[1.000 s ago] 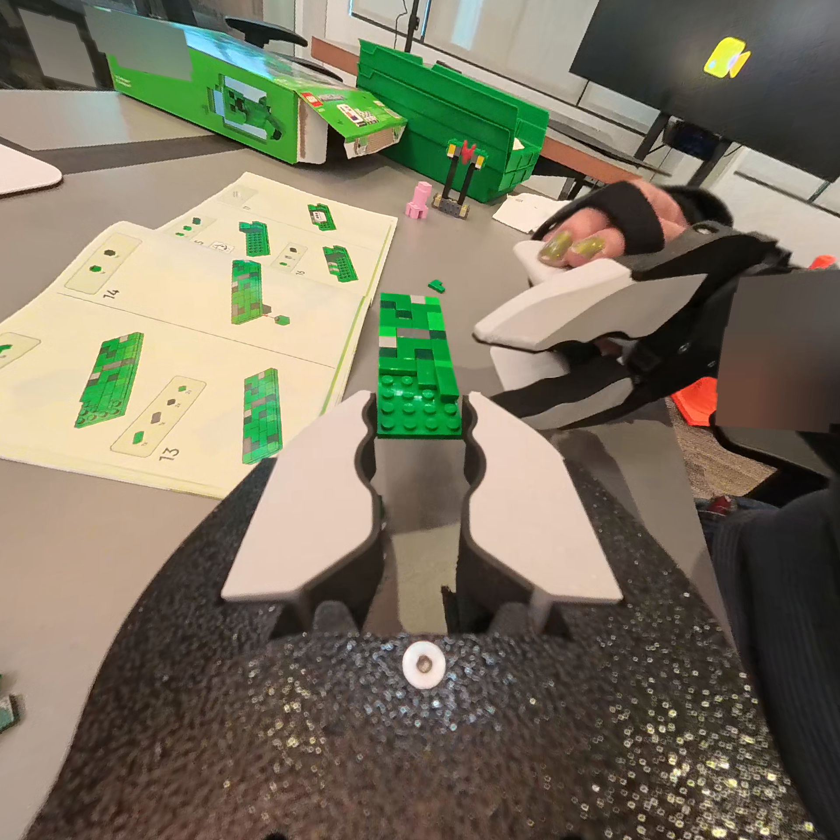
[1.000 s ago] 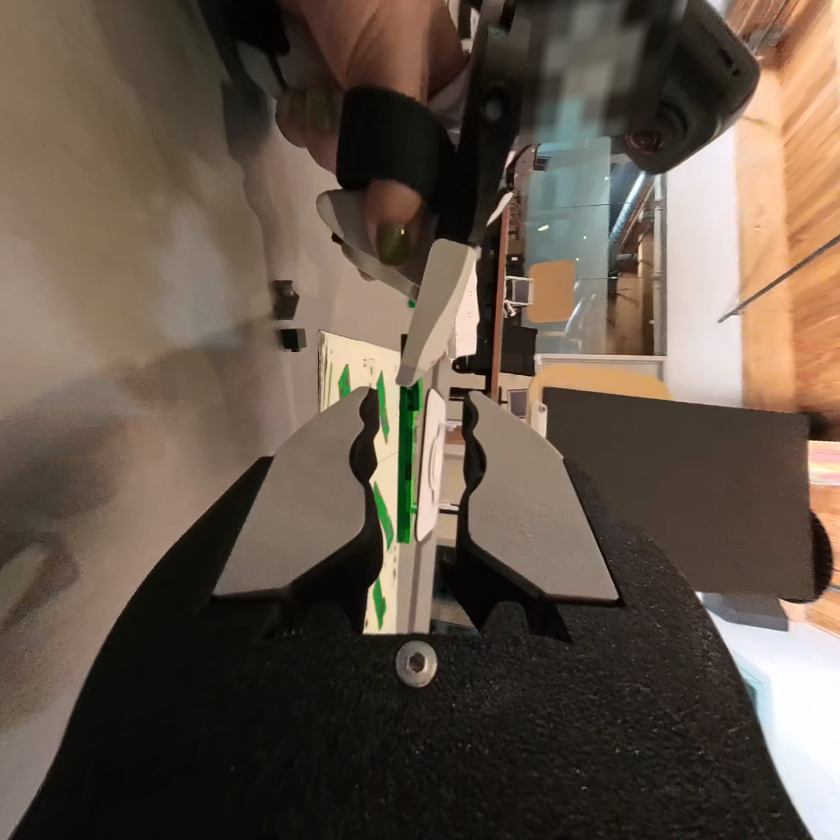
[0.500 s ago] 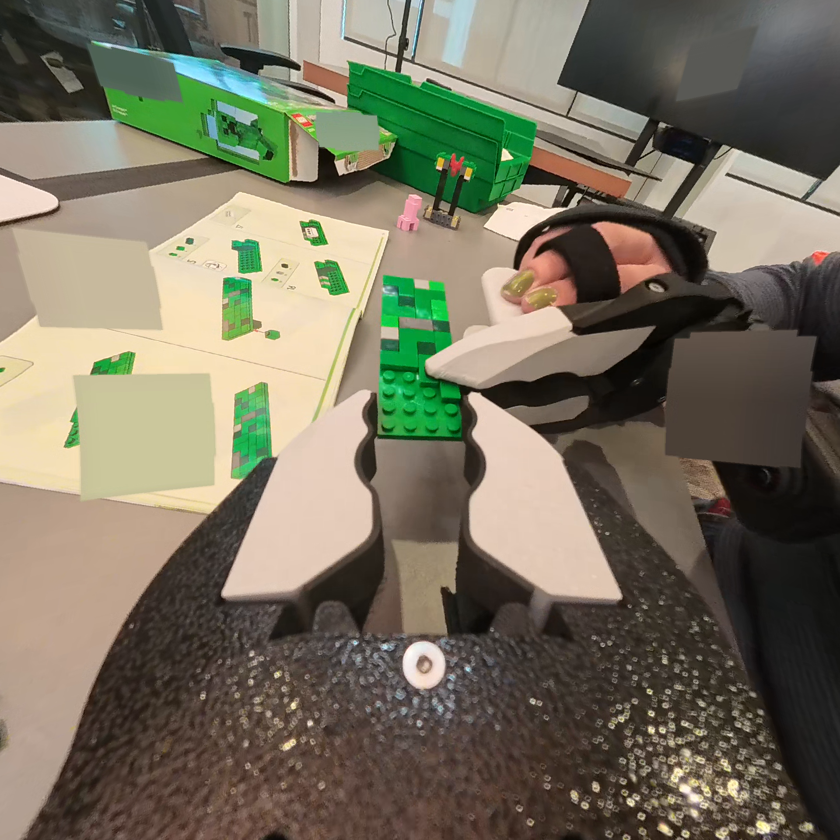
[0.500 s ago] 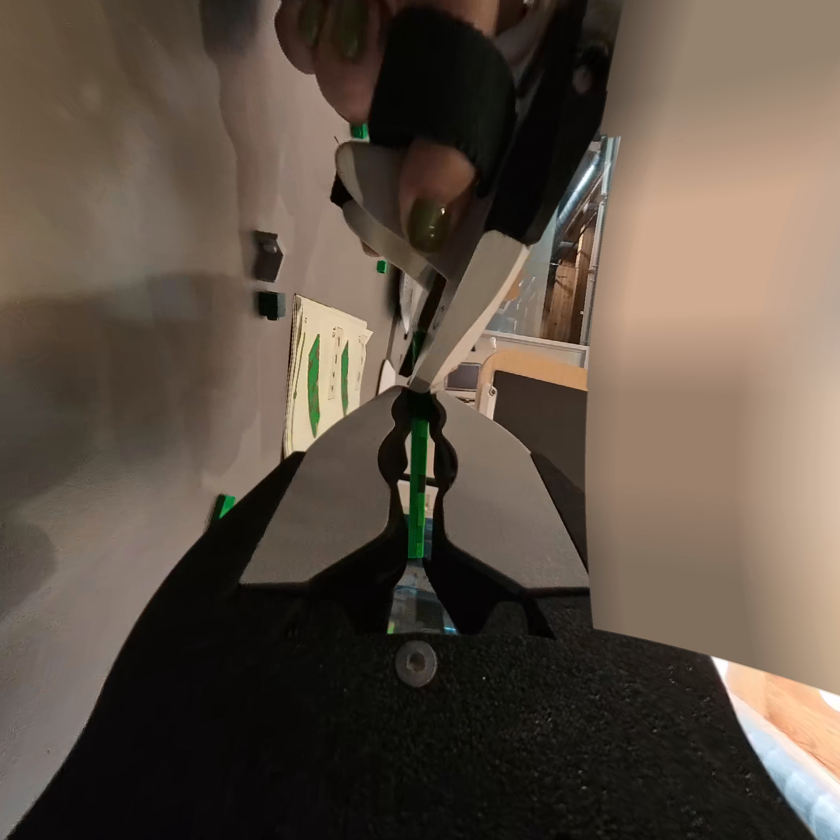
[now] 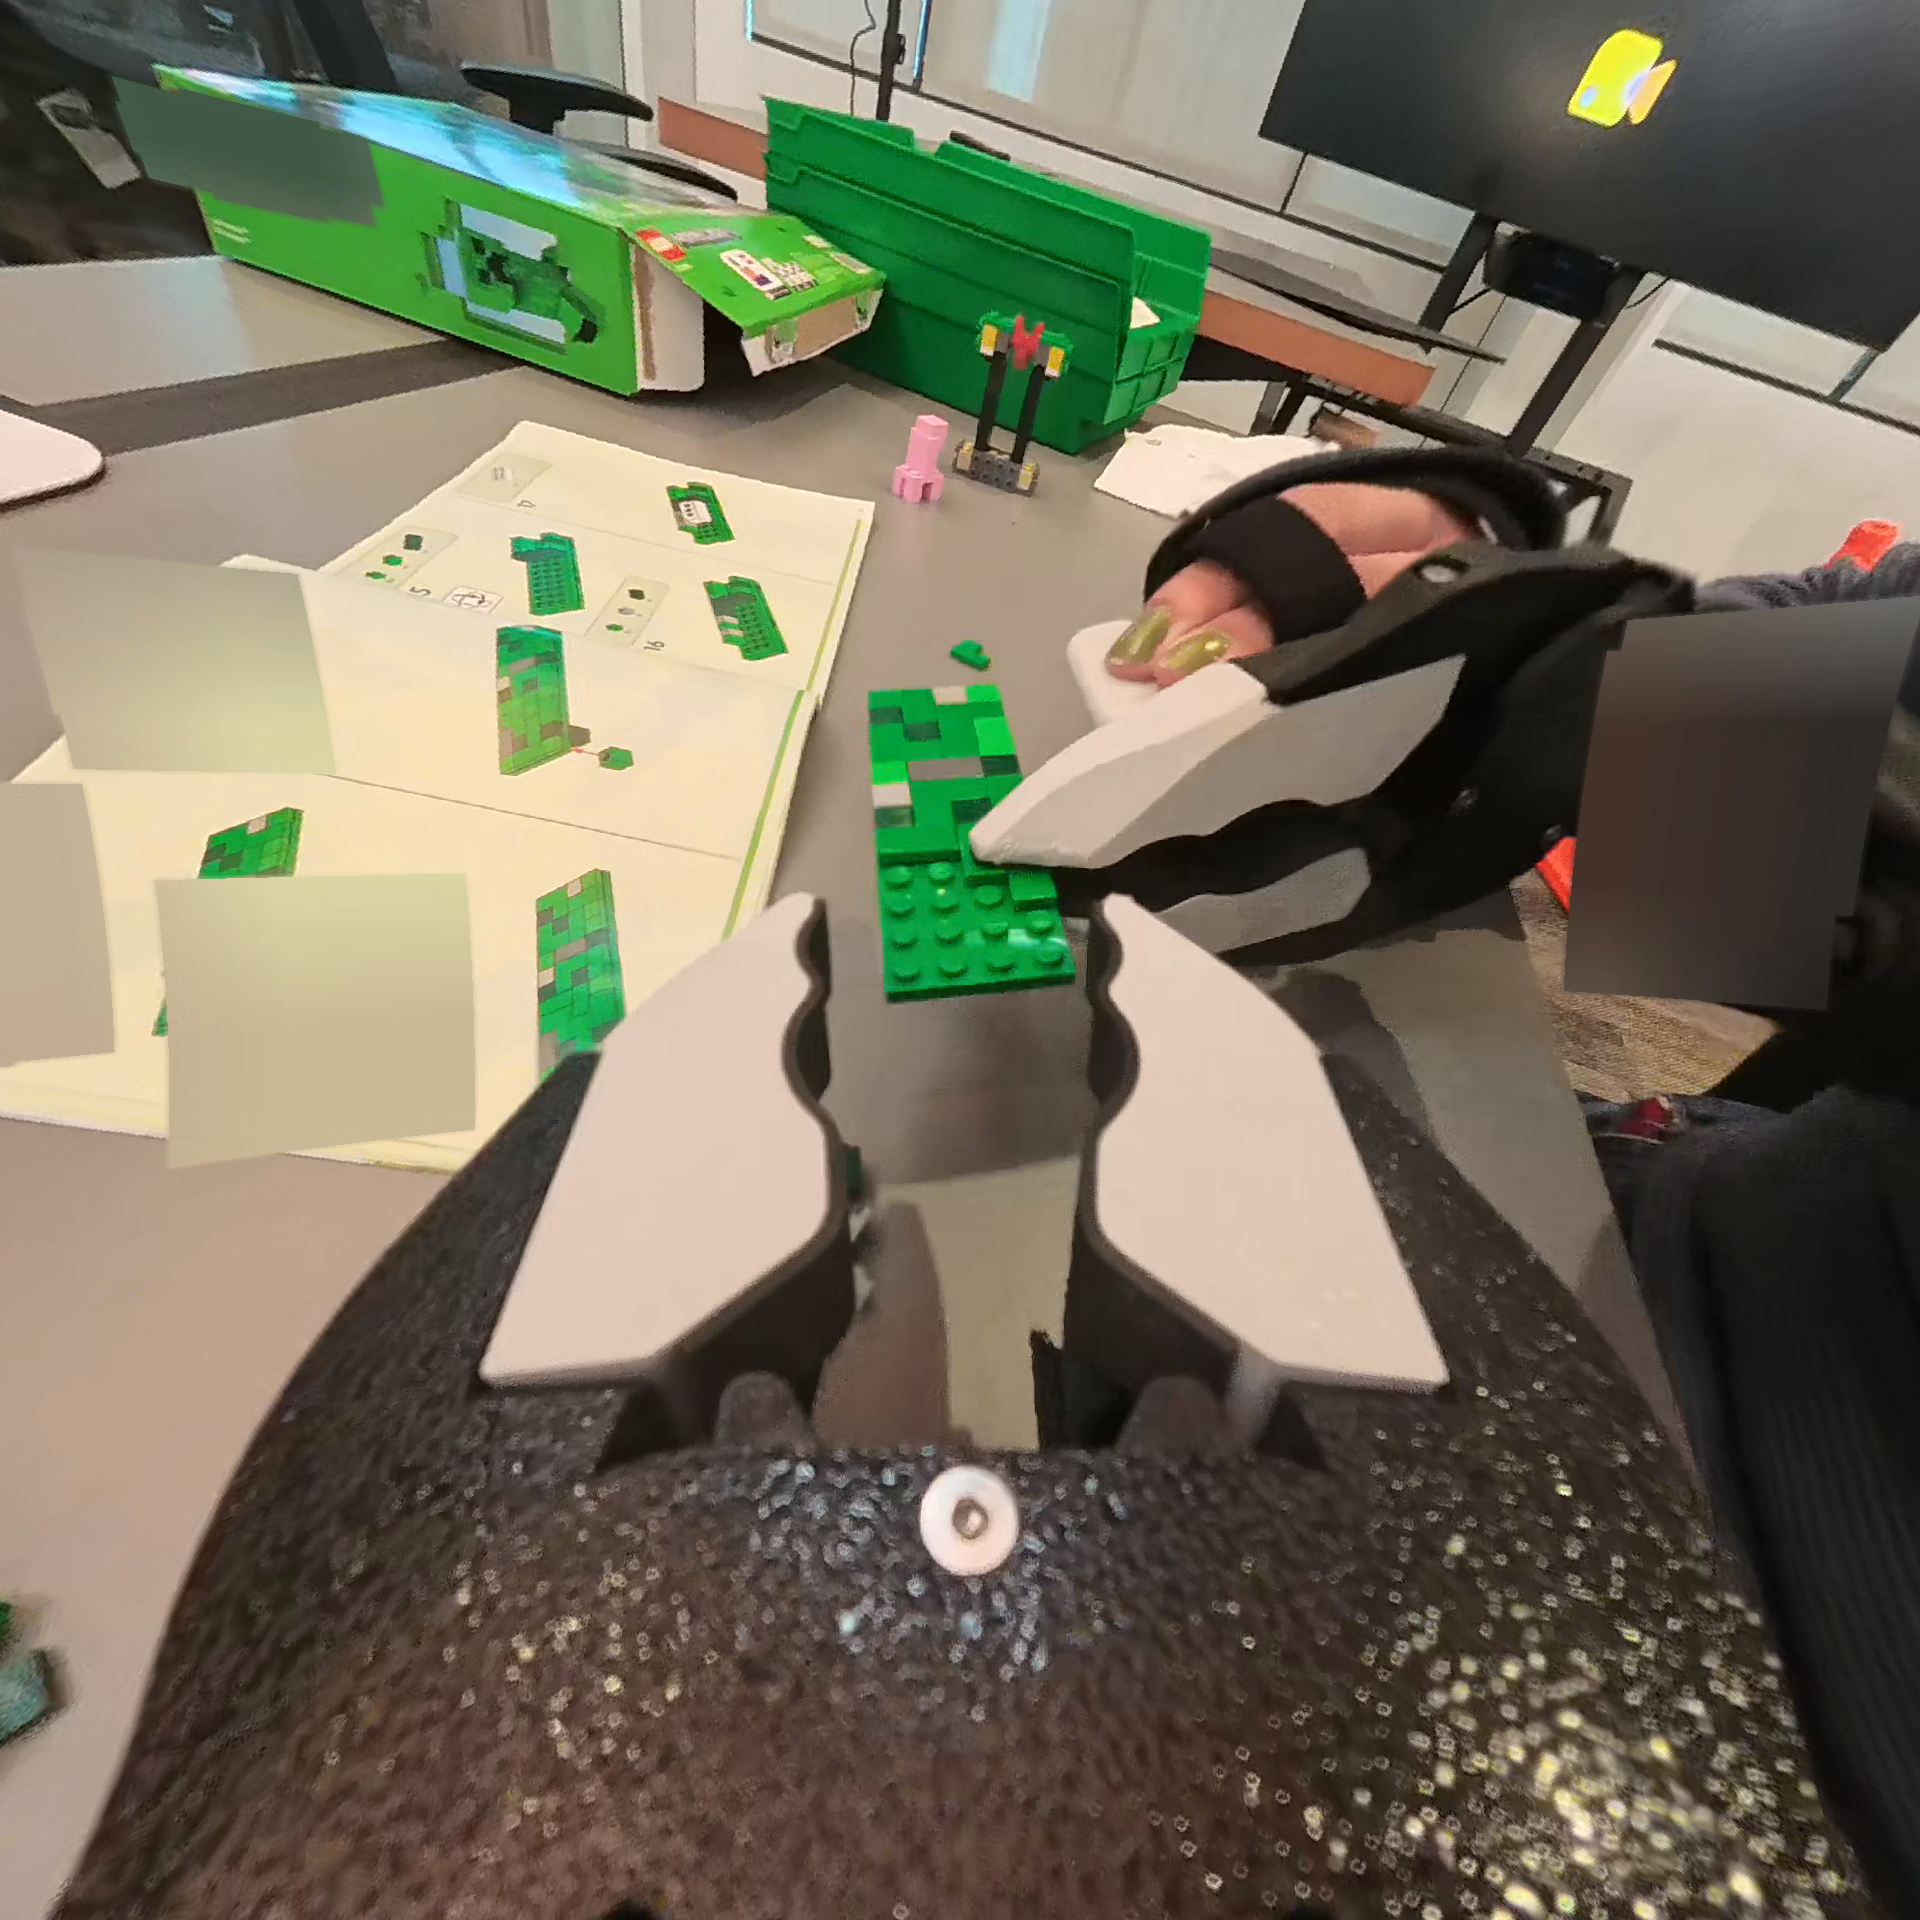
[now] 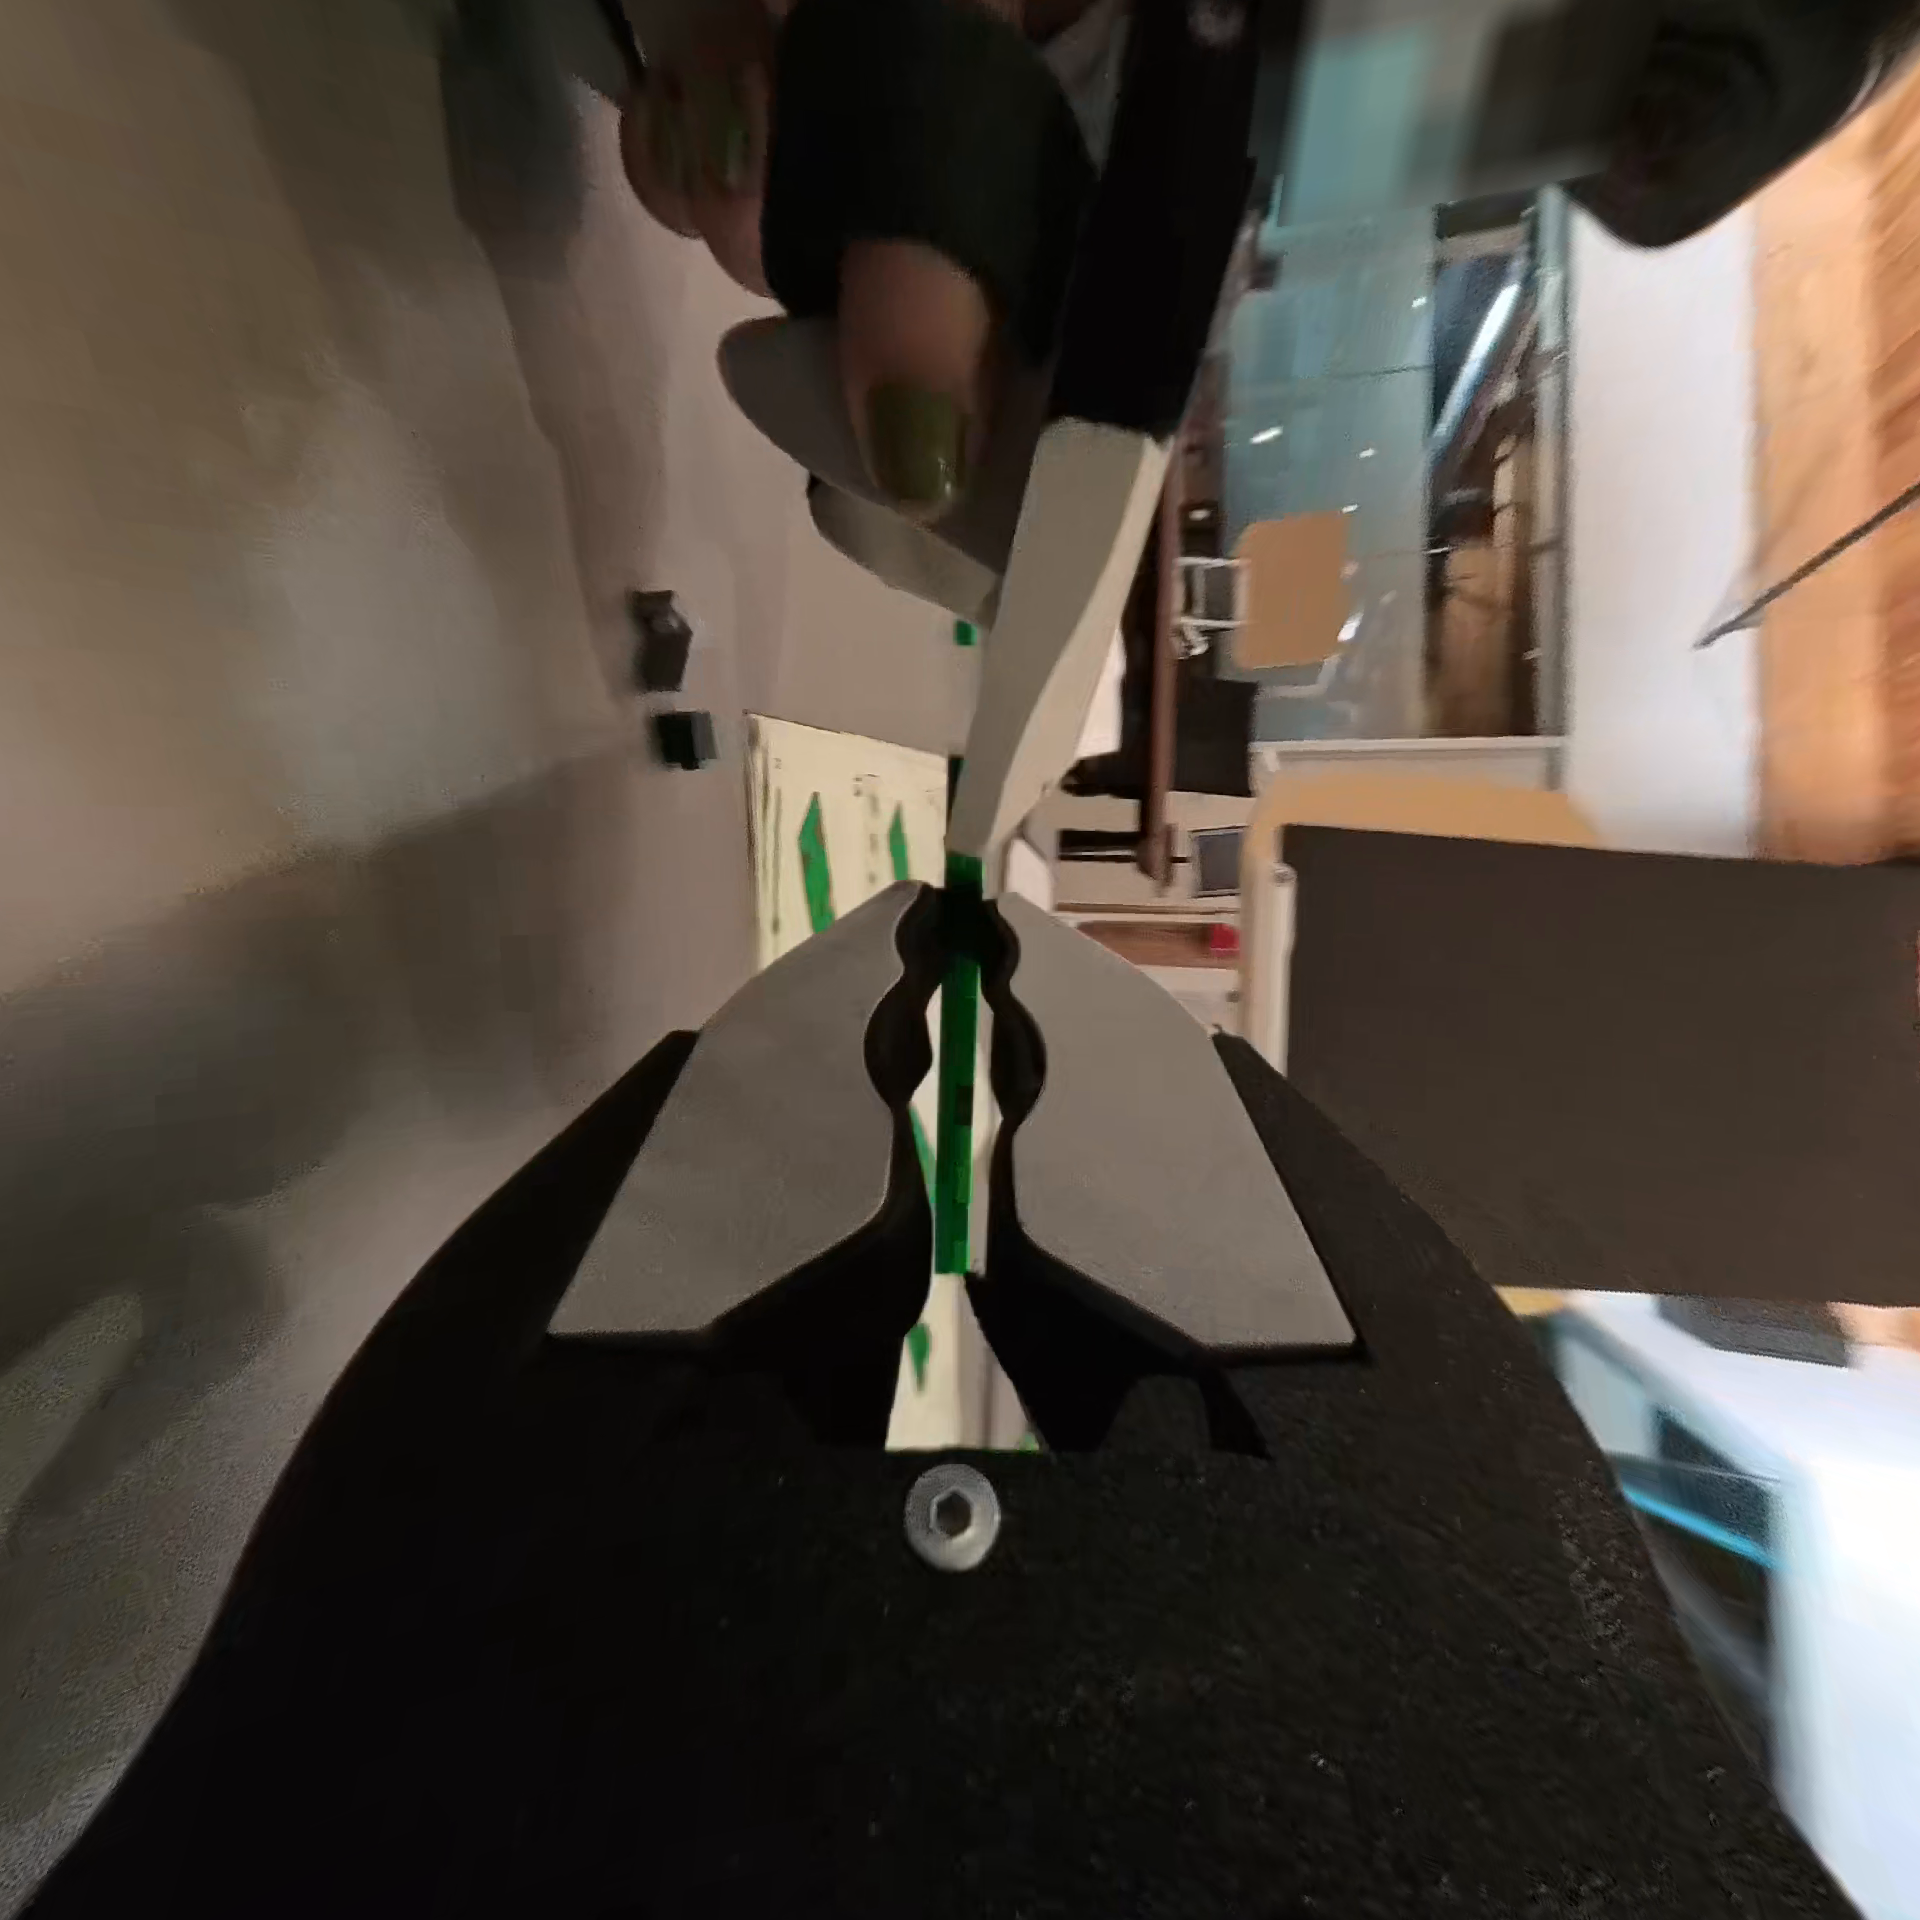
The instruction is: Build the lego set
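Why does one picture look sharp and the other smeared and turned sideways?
Left wrist view: crisp, evenly lit, wide-angle bending at the edges; the flat green brick plate is sharp. Right wrist view: rolled sideways, dimmer, motion-blurred around the borders; only the grey two-finger gripper pinching the plate's edge is fairly clear.

Bare grey surface (image 5: 966, 1081) between left gripper (image 5: 961, 940) fingers and near end of green plate assembly (image 5: 961, 862): open lane. Right gripper (image 5: 1023, 868) closes in from right, clamped over plate's right edge, blocks that side. Open instruction booklet (image 5: 468, 748) just beside plate on left, flat. Loose small green piece (image 5: 969, 654) beyond plate's far end. Farther back pink figure (image 5: 922, 474), small post model (image 5: 1013, 416), green box (image 5: 499, 239), green bins (image 5: 997, 249) line far edge, well apart.
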`<state>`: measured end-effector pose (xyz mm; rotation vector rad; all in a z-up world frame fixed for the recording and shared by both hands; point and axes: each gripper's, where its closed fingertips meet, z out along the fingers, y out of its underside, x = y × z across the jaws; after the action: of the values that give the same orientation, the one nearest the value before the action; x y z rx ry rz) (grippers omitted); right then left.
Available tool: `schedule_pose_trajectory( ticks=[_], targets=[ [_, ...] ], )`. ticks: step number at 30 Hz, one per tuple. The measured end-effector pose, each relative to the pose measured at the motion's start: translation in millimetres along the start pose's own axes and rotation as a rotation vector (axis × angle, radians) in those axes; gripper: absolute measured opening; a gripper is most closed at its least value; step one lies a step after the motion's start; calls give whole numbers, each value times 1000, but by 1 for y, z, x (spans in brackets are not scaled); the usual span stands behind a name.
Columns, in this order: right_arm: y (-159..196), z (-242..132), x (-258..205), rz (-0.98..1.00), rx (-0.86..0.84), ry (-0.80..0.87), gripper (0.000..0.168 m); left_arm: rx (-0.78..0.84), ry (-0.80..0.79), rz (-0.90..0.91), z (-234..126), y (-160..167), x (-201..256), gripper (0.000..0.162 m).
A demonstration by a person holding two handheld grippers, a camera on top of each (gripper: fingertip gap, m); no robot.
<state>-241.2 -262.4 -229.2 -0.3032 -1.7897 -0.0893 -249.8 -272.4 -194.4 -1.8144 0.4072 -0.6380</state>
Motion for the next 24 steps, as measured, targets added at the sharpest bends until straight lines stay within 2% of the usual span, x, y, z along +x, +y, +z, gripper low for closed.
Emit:
schedule_pose_trajectory(
  ticks=[5,10,12,13,17,20,21,24],
  targets=[
    [3,-2,-5,104,17,-91,6,-43,27,-38,-2,5,-2,48],
    [3,-1,-8,57,4,-105,6,-105,62,-79,4,15,4,51],
    [1,-1,-8,29,8,-96,6,-107,59,-72,6,16,5,46],
    [0,-1,-9,12,11,-90,6,-108,50,-65,6,17,5,37],
    [0,0,-5,-60,10,-28,6,-110,3,10,7,16,4,35],
    [-2,-4,0,-6,57,16,7,-94,-13,61,7,13,5,34],
    [-1,-5,1,35,73,21,8,-94,-26,75,6,13,4,34],
    [14,-10,5,146,63,50,30,-79,-46,105,4,11,2,34]
  ],
)
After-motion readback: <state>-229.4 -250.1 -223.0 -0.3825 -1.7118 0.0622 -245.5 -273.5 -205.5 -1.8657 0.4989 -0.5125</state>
